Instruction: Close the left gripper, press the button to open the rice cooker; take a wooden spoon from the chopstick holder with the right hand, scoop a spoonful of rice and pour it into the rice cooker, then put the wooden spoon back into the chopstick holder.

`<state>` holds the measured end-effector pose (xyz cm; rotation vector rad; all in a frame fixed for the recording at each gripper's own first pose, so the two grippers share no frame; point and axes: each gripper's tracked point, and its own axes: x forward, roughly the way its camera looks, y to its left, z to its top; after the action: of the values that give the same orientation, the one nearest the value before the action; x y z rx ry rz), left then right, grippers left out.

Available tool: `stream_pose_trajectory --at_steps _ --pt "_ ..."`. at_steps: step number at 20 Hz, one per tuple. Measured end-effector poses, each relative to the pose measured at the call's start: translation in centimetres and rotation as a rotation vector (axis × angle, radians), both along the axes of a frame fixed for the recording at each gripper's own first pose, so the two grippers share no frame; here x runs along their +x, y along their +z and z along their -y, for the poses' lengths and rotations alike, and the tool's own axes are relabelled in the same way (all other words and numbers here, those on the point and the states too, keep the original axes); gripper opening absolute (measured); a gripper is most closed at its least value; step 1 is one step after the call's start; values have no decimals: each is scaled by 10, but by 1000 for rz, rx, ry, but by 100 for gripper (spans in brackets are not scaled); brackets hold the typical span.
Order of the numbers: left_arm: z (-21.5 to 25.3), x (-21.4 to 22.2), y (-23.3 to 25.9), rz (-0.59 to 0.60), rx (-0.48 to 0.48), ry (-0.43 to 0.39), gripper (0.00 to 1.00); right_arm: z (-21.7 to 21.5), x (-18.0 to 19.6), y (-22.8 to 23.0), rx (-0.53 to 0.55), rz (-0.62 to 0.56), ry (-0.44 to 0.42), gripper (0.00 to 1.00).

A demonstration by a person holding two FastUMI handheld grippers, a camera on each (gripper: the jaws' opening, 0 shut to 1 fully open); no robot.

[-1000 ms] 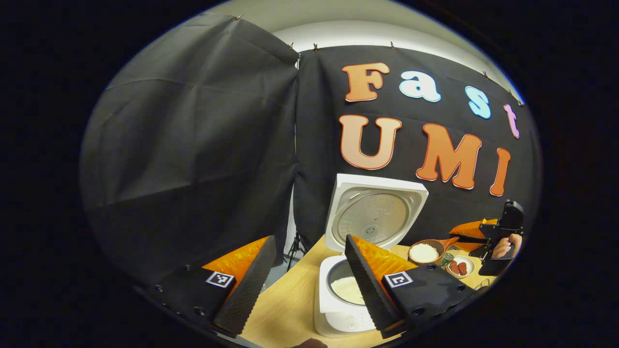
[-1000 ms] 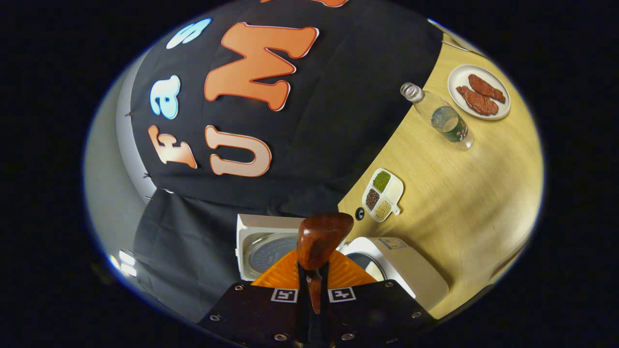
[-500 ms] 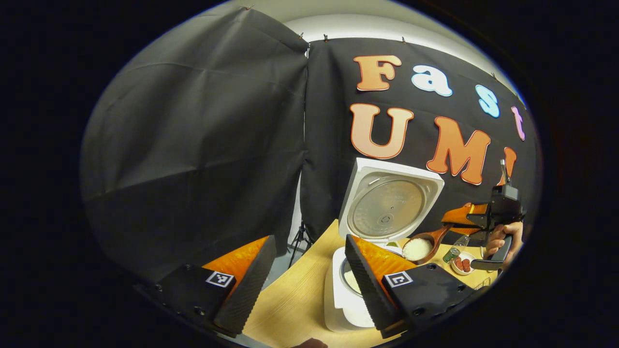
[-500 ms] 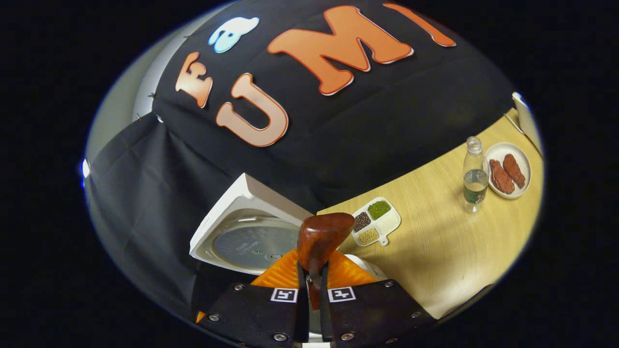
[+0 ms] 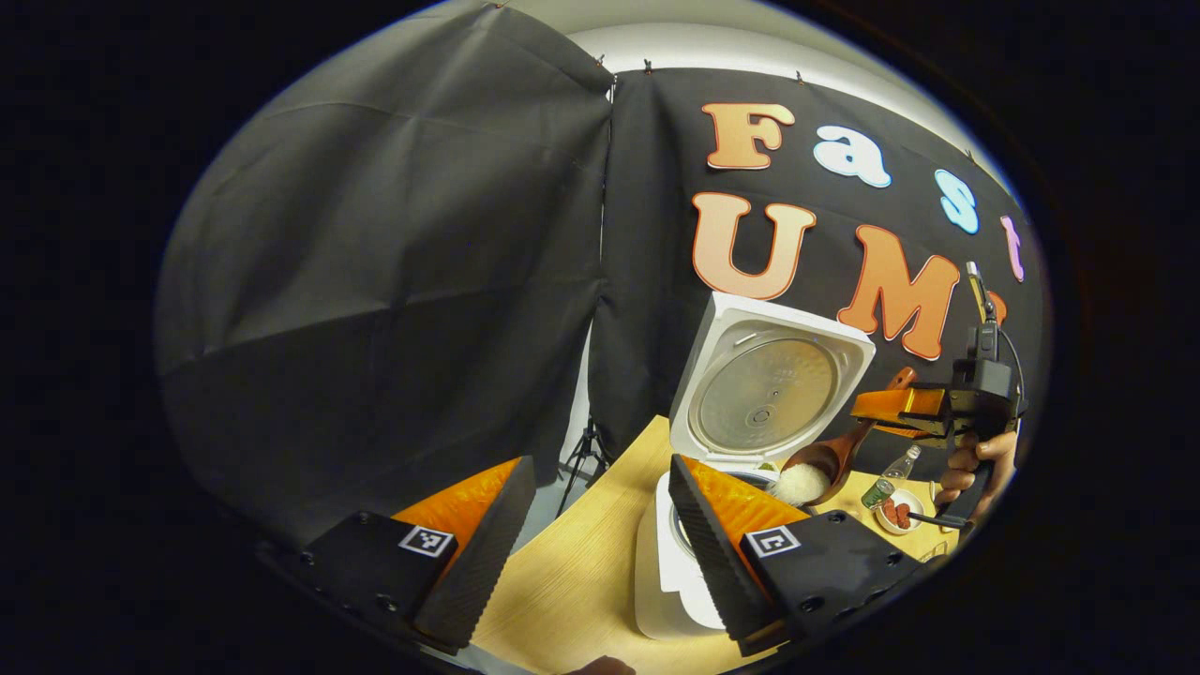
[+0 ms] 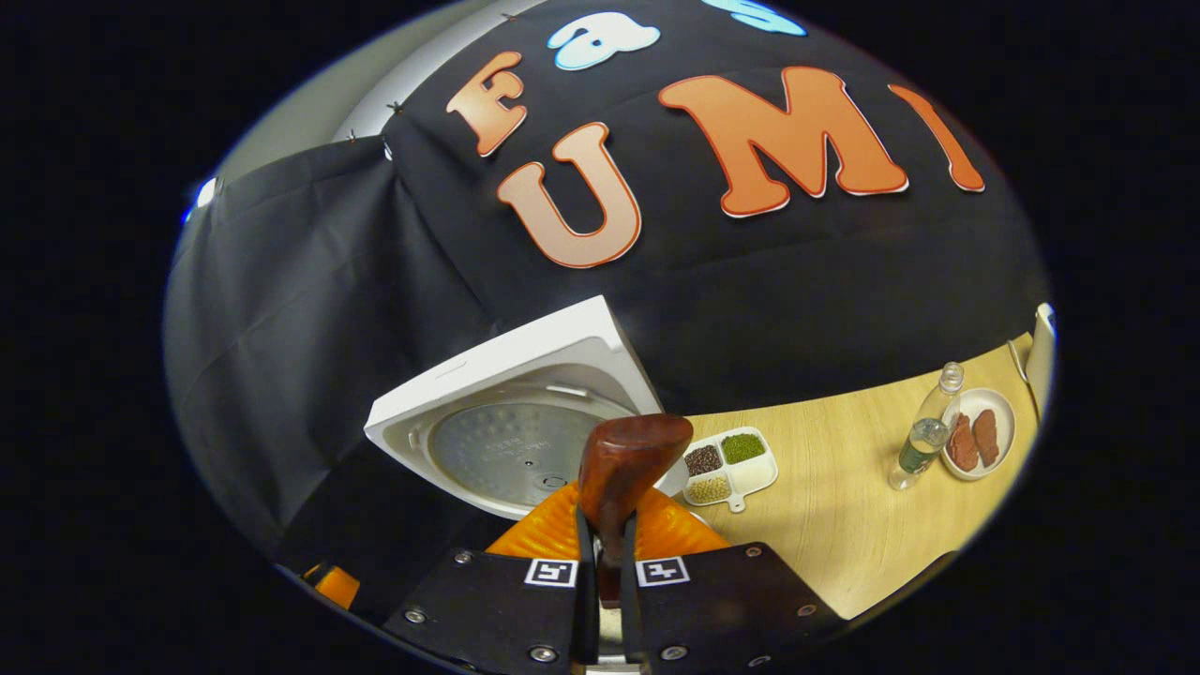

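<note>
The white rice cooker (image 5: pixel 670 572) stands on the light wooden table with its lid (image 5: pixel 771 389) swung fully up, the round metal inner plate facing forward. The dark reddish-brown wooden spoon (image 5: pixel 825 459) hangs over the open pot, bowl tilted downward and heaped with white rice (image 5: pixel 800 484). In the right gripper view its handle (image 6: pixel 621 469) is pinched between the fingers.

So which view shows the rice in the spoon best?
The left gripper view: the spoon tilts over the cooker, its white rice facing the camera. The right gripper view shows just the spoon's handle end between the fingers, no rice.
</note>
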<state>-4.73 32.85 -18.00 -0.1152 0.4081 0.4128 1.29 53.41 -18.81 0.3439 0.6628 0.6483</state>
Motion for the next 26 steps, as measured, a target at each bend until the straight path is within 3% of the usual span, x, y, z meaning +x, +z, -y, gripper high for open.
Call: stream_pose_trajectory --at_steps 8,13,16,20,26 --pt "-4 -10 -13 -21 -25 31 98 -17 -11 13 -147 245 98 8" --pt "-3 -14 -13 -16 -9 40 96 -33 -30 36 -193 453 206 8" --pt "-1 -18 -14 -21 -12 50 98 -34 -39 47 -197 517 237 9" --pt "5 -23 -10 -19 4 53 97 -24 -40 58 -152 514 239 8" --pt "38 -32 11 8 30 63 99 37 -32 67 -49 369 180 9"
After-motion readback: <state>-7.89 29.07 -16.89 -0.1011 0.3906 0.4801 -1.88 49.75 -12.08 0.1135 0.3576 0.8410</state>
